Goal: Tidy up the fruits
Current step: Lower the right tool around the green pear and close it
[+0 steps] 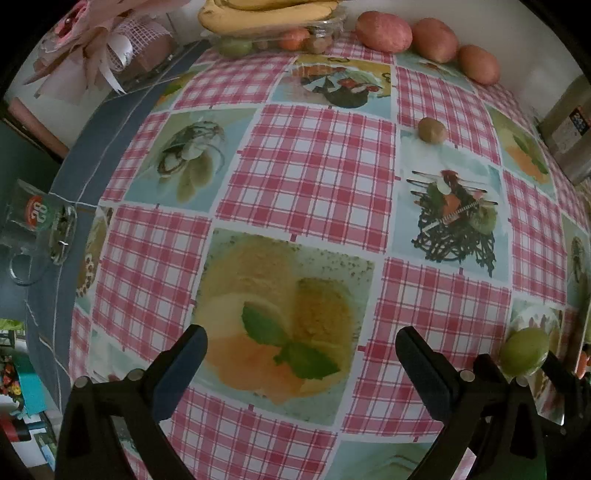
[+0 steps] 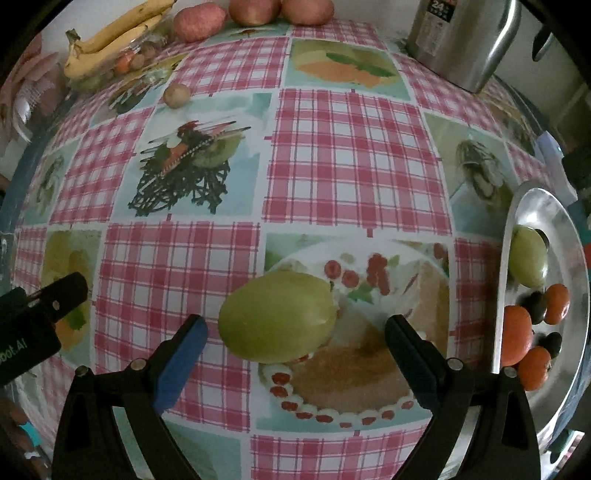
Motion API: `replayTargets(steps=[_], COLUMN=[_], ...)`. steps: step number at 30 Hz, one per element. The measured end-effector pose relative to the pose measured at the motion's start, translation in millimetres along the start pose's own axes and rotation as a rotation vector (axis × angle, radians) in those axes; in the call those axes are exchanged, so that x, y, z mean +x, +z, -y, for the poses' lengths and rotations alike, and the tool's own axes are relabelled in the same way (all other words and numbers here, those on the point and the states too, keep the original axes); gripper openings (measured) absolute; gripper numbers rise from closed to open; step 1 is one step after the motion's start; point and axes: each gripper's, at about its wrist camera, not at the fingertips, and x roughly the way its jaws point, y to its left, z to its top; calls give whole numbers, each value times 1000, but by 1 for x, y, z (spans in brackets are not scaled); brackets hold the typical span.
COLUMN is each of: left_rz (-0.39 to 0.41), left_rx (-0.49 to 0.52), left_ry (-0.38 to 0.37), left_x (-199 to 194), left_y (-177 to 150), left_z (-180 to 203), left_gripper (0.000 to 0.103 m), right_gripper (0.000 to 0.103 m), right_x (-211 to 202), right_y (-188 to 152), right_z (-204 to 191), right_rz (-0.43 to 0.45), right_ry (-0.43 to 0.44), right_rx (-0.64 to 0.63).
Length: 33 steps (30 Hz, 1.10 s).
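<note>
- So the landmark here is the silver plate (image 2: 537, 206) at the right edge of the tabletop (image 2: 354, 155), already holding one green fruit (image 2: 528, 256) plus a few small orange ones (image 2: 517, 332) and some dark ones.
- Right gripper (image 2: 295, 332) is spread wide, not pinching anything. Another green fruit (image 2: 277, 317) sits on the checked cloth just left of the plate, between the open fingers but hugging the blue-padded side, and I can't tell if that pad actually touches it.
- Left gripper (image 1: 301, 352) is released too, nothing between its fingers, hovering over bare cloth further left of the plate.
- Far from the plate, along the back edge: bananas (image 2: 110, 40) on a clear tray with small fruits, three reddish apples (image 2: 199, 22) in a row, and one little brown fruit (image 2: 177, 95) alone in front of them. A steel kettle (image 2: 461, 40) stands behind the plate.
- My guess is the step in hand is grabbing that green fruit and moving it to the plate.
- What could go wrong: it's round and looks smooth, and it's off-centre in the gripper. If the fingers close like this, one side hits first and could shove it rolling away, or squirt it out.
- Also the plate looks shallow and is getting crowded, so dropping it from too high could knock the orange ones over the rim.
- The plate sits near the tabletop edge, so a bump from the gripper could nudge it off.
</note>
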Motion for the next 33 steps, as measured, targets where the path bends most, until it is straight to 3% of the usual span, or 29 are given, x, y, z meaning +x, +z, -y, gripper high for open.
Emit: replayTargets(steps=[4,18,29,32,33], left_rz=[0,2,7,8,8], left_rx=[6,20,18,22,24], left_ry=[-5,-9,-17,-20,-21], left_x=[2,-1,-3,-3,-3], left_y=[1,0,1,1,1], left_z=[-3,1,0,2,2], left_gripper=[103,103,103,103,103], right_gripper=[103,103,103,101,96], right_x=[4,1,1,1,0], right_y=[1,-8,-6,-5,-5], right_z=[2,-3,-2,-2,-2], right_rz=[-1,39,12,14,17], right_ry=[5,-2,0,0,1], right_rx=[-7,13,7,3,-2])
